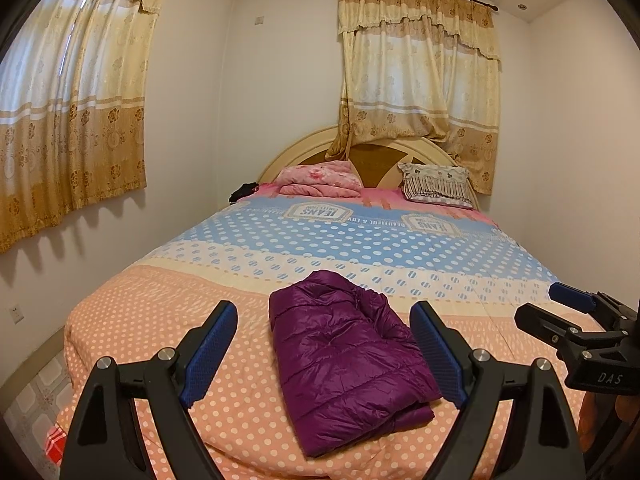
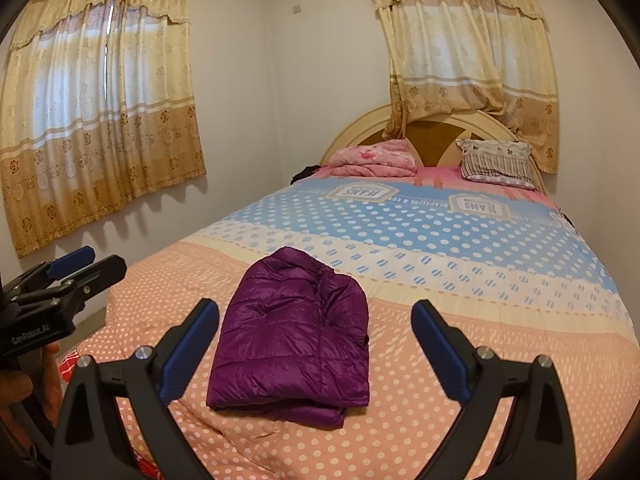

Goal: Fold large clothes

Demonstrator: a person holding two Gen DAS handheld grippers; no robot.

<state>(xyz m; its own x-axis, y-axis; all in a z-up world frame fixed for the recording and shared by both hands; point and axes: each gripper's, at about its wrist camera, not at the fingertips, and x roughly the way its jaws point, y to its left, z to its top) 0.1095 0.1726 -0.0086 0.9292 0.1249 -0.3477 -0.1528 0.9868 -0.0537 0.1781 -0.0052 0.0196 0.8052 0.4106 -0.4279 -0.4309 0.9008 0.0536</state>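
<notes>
A purple quilted jacket (image 1: 344, 356) lies folded into a compact bundle on the peach dotted end of the bed (image 1: 140, 320), near its foot. My left gripper (image 1: 324, 316) hovers in front of it, open, blue pads wide apart and nothing touching them. In the right wrist view the same jacket (image 2: 292, 332) sits just ahead of my right gripper (image 2: 316, 312), which also stands open and clear of the cloth. The right gripper (image 1: 576, 308) shows at the right edge of the left wrist view. The left gripper (image 2: 76, 268) shows at the left edge of the right wrist view.
The bed cover (image 2: 440, 240) runs from peach through cream to blue dots. At the headboard (image 1: 304, 144) lie a pink bundle (image 1: 320, 180) and a patterned pillow (image 1: 438, 186). Curtains (image 1: 72, 120) hang left and behind. A hand (image 2: 20, 388) holds the left tool.
</notes>
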